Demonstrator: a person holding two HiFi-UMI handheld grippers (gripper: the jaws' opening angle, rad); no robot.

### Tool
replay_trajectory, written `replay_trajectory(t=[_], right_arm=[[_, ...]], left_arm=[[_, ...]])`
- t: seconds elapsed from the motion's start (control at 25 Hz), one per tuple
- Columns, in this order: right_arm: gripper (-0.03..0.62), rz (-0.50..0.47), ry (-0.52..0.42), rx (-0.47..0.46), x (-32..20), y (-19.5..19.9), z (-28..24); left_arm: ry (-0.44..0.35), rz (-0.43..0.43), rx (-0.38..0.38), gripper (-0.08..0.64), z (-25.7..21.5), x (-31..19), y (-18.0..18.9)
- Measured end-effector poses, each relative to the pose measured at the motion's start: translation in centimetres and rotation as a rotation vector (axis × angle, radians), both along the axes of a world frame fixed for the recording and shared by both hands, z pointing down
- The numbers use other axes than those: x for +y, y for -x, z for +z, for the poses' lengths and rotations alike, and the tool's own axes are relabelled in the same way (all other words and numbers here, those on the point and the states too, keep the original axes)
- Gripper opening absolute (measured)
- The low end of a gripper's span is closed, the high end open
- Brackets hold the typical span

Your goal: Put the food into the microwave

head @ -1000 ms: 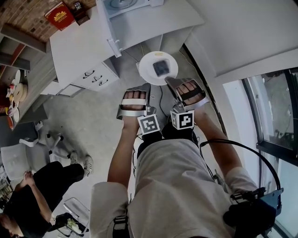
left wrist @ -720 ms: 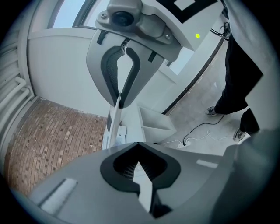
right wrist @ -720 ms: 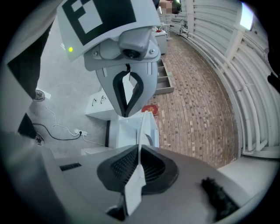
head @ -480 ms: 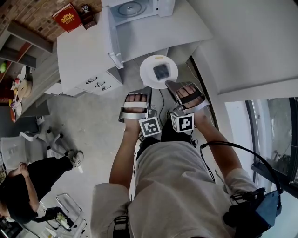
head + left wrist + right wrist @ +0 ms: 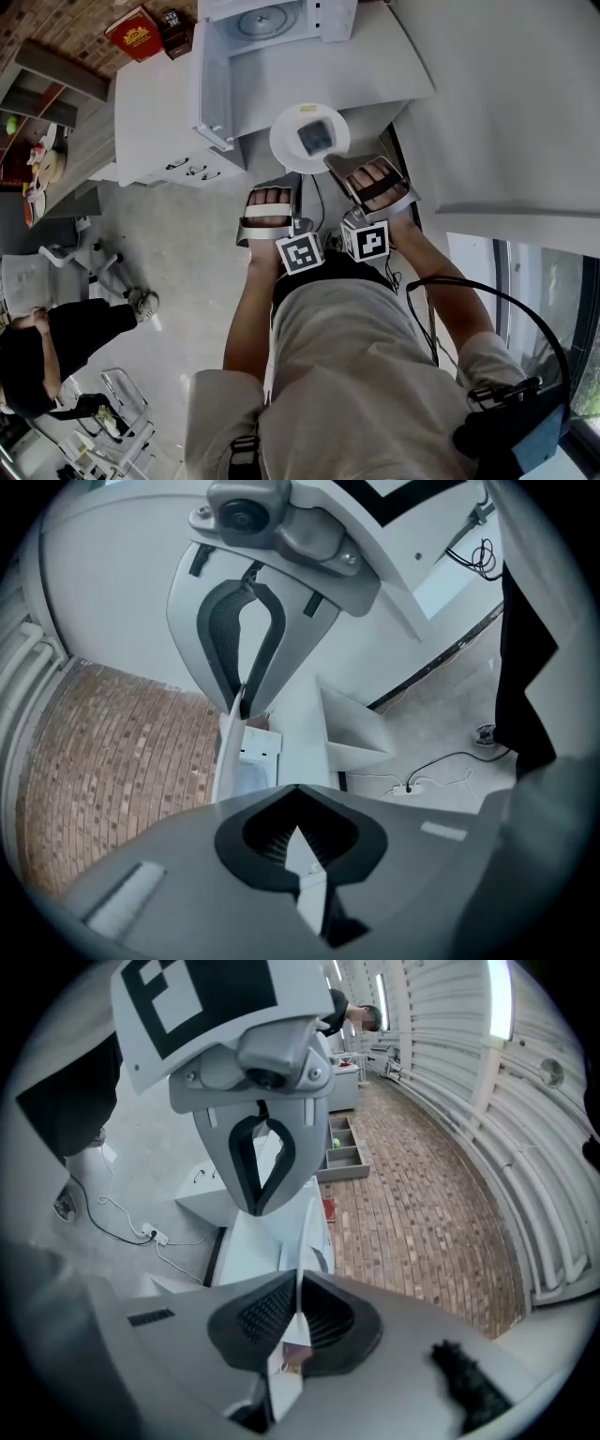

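Grey concrete floor lies below me, with a white worktop [image 5: 159,112] by a brick wall. On the worktop the microwave [image 5: 323,19] stands with its door [image 5: 212,84] swung open and a glass turntable [image 5: 265,19] inside. My left tongs [image 5: 291,178] and right tongs [image 5: 331,162] are both clamped on the rim of a white round plate [image 5: 286,141], held in the air just in front of the worktop. On the plate sits the food [image 5: 314,138], a dark squarish piece. A red box [image 5: 134,33] sits further back, its print unreadable.
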State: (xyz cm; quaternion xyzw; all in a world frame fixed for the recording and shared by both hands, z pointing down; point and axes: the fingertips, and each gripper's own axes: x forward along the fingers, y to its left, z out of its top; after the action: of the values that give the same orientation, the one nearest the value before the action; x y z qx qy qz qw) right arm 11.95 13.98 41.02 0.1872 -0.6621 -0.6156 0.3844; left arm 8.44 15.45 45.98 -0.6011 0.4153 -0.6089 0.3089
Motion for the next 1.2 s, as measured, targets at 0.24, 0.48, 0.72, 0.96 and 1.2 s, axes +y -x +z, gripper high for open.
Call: replay_trajectory(t=[0.24,0.48,0.72,0.96,1.2], right_arm=[[0.020,-0.024,0.013,-0.018,-2.1,-1.0,0.2],[0.020,-0.035,0.027,-0.036,-4.0,-0.7,0.2],[0.020,-0.039,0.031,-0.022,-6.6,0.4,0.8],[0.019,-0.035,0.033,-0.011,-9.6,2.4,1.2],[0.020,-0.001,0.054,-0.042,-13.2,4.8,1.3]], left_arm=[[0.012,-0.034,0.002,0.008,0.1,-1.9,-0.7],[0.020,-0.052,-0.009,0.008,-0.1,-3.8,-0.2],[0.016,-0.045,-0.008,0.008,0.0,-7.0,0.6],[0.029,-0.050,-0.006,0.008,1.0,-9.9,2.6],[0.048,-0.059,0.036,0.008,2.0,-13.5,4.9]])
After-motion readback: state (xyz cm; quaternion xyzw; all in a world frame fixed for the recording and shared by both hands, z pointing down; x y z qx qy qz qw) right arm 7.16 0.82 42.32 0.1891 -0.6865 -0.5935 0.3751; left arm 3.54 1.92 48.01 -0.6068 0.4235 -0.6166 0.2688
